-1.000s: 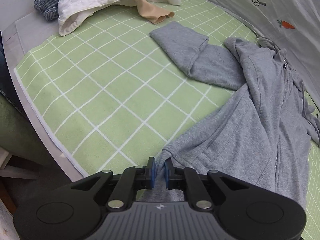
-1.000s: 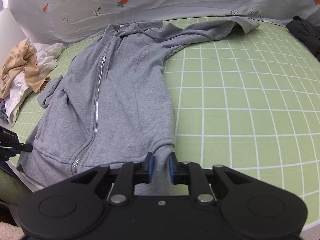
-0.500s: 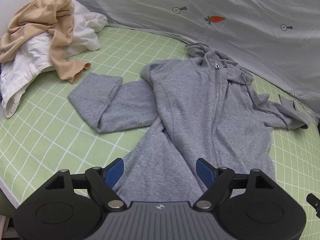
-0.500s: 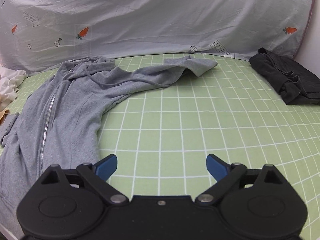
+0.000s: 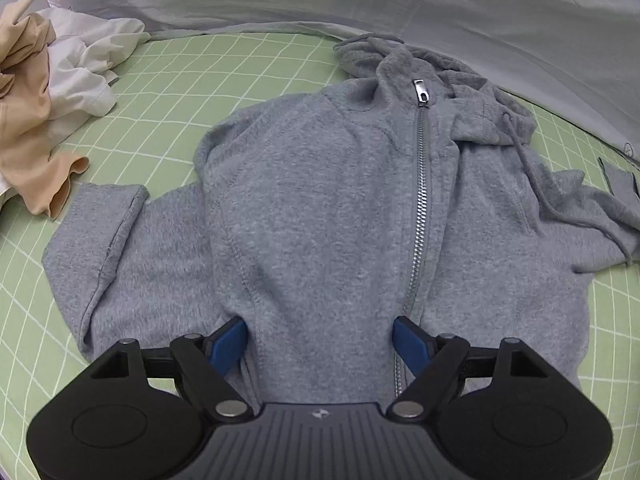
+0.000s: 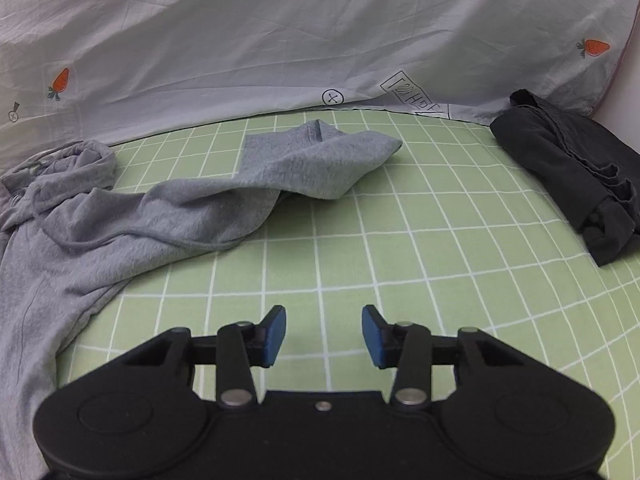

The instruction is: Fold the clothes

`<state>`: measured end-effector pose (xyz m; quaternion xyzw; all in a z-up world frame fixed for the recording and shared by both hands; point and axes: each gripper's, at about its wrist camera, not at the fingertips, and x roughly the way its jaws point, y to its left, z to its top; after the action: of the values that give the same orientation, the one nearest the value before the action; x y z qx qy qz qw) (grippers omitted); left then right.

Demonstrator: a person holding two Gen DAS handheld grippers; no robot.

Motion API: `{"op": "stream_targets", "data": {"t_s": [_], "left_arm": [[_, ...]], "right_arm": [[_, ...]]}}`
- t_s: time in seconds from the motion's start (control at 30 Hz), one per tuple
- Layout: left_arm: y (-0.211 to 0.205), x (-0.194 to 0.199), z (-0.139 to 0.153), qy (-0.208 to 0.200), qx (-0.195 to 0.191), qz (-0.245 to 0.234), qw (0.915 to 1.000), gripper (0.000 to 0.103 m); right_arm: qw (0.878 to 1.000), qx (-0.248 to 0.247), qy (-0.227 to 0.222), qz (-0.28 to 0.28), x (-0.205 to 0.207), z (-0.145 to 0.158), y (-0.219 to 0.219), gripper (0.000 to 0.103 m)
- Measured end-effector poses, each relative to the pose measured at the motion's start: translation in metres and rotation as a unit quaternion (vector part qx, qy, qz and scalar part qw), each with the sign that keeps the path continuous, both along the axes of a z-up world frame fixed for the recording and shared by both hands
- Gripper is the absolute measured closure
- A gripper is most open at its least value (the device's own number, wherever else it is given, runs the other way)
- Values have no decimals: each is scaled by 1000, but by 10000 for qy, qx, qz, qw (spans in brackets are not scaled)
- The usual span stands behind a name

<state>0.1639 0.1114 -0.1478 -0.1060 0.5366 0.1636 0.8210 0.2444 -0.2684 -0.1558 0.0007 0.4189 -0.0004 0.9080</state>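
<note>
A grey zip hoodie [image 5: 320,200] lies face up on the green checked sheet [image 5: 180,80], zipper [image 5: 420,184] closed, hood toward the far wall. My left gripper [image 5: 320,340] hovers open over its chest, nothing pinched between the blue pads. Its left sleeve [image 5: 120,240] is bent beside the body. In the right wrist view the other sleeve [image 6: 312,160] stretches out across the green sheet [image 6: 400,240]. My right gripper [image 6: 324,336] stands over bare sheet in front of that sleeve, jaws closing with nothing between them.
A heap of beige and white clothes [image 5: 48,100] sits at the far left. A folded dark garment [image 6: 568,176] lies at the right edge. A grey carrot-print cloth [image 6: 280,40] hangs along the back.
Both grippers let go of the hoodie's bottom hem and opened. They moved up the garment, the left over the chest, the right toward the outstretched sleeve, where its jaws have narrowed again.
</note>
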Motion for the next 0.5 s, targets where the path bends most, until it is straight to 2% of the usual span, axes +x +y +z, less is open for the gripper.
{"op": "stream_targets", "data": {"t_s": [0.17, 0.33, 0.5], "left_arm": [[9, 35, -14, 144, 151, 117, 9997, 12], [26, 52, -22, 123, -58, 380, 9992, 0], [25, 59, -24, 91, 31, 364, 9993, 0]], "right_arm": [[9999, 40, -131, 0, 63, -10, -3, 66], [9976, 95, -649, -224, 119, 4, -3, 66], [9946, 2, -1000, 271, 173, 20, 34, 65]]}}
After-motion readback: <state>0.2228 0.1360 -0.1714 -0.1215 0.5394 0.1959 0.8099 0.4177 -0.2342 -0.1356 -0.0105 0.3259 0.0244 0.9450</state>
